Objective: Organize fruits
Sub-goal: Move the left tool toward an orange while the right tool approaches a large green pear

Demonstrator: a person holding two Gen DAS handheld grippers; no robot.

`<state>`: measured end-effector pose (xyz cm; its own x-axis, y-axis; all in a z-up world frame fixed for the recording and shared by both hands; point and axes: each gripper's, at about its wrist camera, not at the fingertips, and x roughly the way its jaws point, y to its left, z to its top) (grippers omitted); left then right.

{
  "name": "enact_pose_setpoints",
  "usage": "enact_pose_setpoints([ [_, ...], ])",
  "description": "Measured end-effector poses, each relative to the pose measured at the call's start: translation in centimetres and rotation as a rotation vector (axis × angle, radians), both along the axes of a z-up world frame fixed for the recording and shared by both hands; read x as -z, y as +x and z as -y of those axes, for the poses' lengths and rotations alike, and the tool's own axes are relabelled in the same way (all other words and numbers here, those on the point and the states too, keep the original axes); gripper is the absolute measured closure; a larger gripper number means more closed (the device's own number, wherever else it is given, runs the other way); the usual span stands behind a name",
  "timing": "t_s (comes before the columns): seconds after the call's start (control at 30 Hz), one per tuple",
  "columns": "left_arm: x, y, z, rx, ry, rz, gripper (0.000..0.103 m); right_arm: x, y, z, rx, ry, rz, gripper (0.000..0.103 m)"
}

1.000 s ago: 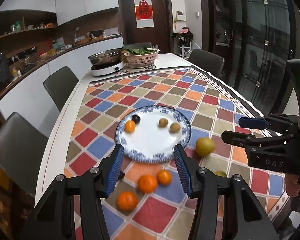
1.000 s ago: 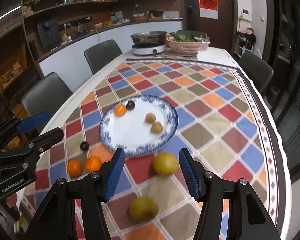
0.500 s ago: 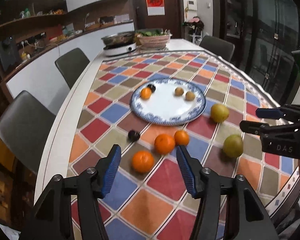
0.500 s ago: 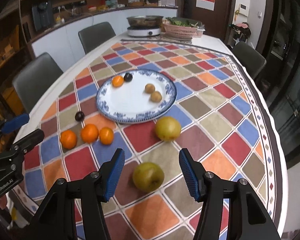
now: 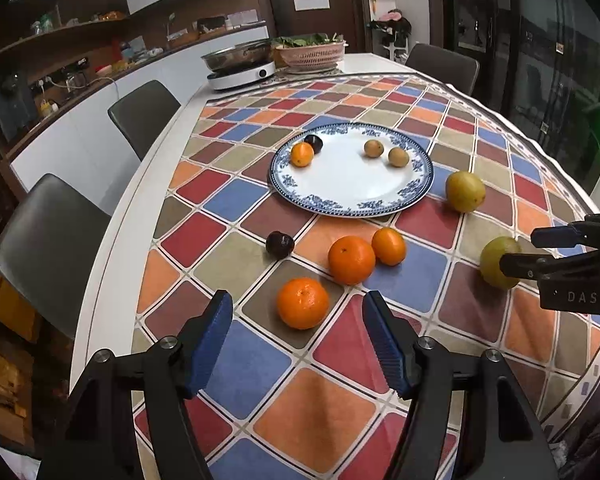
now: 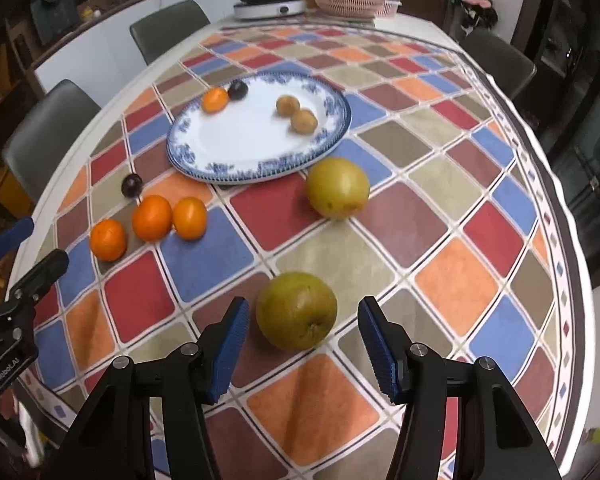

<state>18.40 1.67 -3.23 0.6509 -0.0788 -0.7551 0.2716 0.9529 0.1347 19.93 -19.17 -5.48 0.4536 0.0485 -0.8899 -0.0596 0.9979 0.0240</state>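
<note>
Down on the checked tablecloth, the greenish pear lies just ahead of the right gripper, whose jaws stand apart, the fruit's dimpled end turned toward the camera and no long axis I can make out. Over on the other side, the left gripper is likewise spread wide, facing the nearest orange. Beyond it sit 2 more oranges, a dark plum, a yellow pear beside the blue-rimmed plate, and 4 small fruits on that plate.

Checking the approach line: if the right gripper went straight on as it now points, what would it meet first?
Most likely the green pear, lying on the tablecloth just ahead of the right gripper, between its open jaws. Depth is uncertain.
</note>
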Motion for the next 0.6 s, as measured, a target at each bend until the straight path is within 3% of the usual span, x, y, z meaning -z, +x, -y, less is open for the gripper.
enact_pose_setpoints([
  [0.6, 3.8, 3.5, -0.4, 0.007, 0.005, -0.094, 0.036, 3.0, 1.6, -0.7, -0.007, -0.034, -0.081, 0.046],
])
